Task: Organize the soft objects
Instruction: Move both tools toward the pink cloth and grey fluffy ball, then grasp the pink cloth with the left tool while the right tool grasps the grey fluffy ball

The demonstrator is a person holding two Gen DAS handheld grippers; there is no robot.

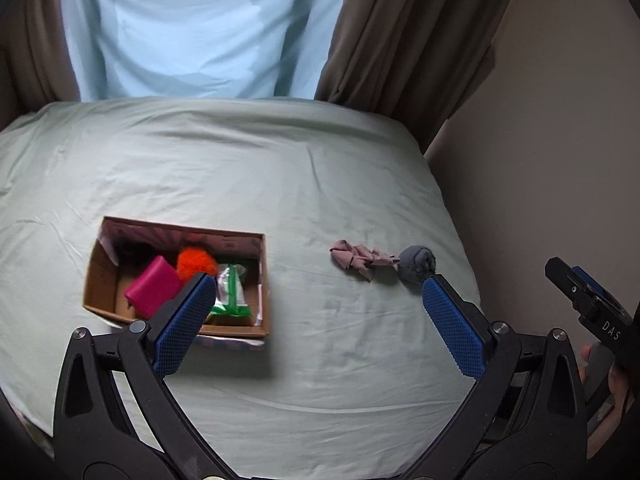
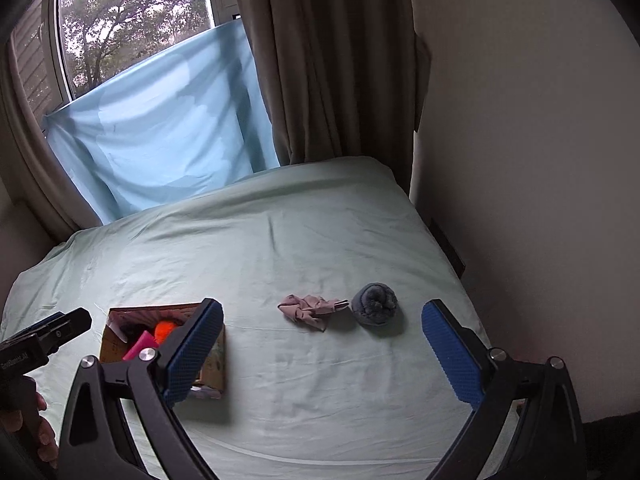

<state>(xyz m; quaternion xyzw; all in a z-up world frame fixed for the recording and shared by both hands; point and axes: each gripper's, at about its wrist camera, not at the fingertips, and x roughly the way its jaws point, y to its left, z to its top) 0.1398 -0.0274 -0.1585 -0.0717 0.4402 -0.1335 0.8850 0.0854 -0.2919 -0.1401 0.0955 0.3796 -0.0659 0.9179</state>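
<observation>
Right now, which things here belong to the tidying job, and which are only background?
Job:
cardboard box
pink block
orange fluffy ball
green-white packet
pink cloth
grey rolled item

Background:
curtain
blue sheet
window

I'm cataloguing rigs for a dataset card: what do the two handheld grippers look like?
Both match: the left gripper and right gripper have black angular arms with silver pivot bolts and blue textured fingers. White lettering, "DAS", marks the right gripper's body in the left wrist view. No cables or sleeves show.
</observation>
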